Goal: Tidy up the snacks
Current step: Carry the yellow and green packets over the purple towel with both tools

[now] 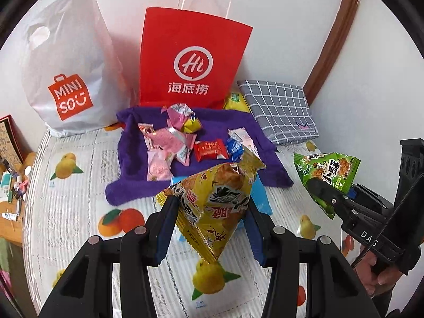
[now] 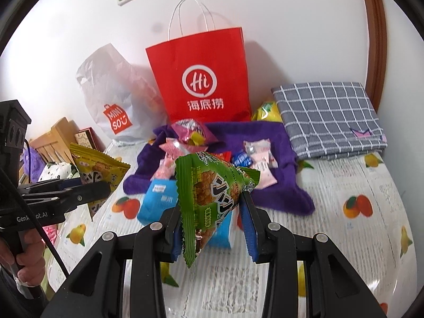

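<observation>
- Left gripper [image 1: 209, 212] clamped on a yellow snack packet [image 1: 217, 201], lifted clear of the desk [image 1: 79, 190] with its fruit-print cover.
- Right gripper [image 2: 212, 220] closed on a green snack packet [image 2: 212, 193], likewise held off the desk.
- Seen from the left wrist, green packet off to the right of the yellow one, the two apart.
- Behind both, a purple towel [image 1: 132, 132] spread on the desk, strewn with small wrapped sweets [image 1: 169, 143] in pink, red and blue.
- Light blue packet [image 2: 156, 204] lying flat at the towel's near edge.
- Red paper bag [image 1: 193, 55] upright against the wall, just behind the towel; white plastic shopping bag [image 1: 66, 61] to its left.
- Folded grey checked cloth [image 2: 328, 116] at the right rear.
- A hand [image 2: 23, 251] visible on the left gripper's handle.
</observation>
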`<state>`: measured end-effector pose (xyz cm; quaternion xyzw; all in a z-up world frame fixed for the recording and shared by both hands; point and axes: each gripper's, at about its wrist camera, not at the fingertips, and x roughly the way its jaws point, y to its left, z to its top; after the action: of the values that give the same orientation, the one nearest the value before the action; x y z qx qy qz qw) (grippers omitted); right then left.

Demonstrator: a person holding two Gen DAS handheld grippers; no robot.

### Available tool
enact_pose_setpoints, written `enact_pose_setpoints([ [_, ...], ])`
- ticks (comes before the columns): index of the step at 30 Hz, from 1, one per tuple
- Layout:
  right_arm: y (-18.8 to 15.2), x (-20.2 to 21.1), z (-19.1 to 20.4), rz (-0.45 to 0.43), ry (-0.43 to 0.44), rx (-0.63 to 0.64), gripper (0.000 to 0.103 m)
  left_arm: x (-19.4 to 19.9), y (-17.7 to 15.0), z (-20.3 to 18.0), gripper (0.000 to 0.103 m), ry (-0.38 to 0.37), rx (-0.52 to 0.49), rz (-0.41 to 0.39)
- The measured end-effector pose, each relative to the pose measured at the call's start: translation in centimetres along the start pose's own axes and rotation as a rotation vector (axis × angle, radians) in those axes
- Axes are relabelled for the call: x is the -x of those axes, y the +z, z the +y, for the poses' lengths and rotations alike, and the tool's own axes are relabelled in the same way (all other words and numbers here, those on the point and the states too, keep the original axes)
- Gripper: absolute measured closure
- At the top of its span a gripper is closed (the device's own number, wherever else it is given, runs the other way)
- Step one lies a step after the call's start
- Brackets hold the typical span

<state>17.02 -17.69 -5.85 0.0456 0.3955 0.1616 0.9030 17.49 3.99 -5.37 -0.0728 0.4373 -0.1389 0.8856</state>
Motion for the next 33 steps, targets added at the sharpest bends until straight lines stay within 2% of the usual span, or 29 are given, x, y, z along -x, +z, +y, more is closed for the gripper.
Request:
enact_pose_setpoints([
  [20, 4.8, -4.5, -1.8, -0.002, -0.034, -0.003, 0.065, -3.5, 5.0, 1.9, 0.056, 0.017, 0.008, 0.014],
  [33, 6.4, -6.9, -2.6, -0.005, -0.045, 0.006, 0.066, -5.7, 7.0, 2.7, 0.056, 0.030, 0.004, 0.028],
])
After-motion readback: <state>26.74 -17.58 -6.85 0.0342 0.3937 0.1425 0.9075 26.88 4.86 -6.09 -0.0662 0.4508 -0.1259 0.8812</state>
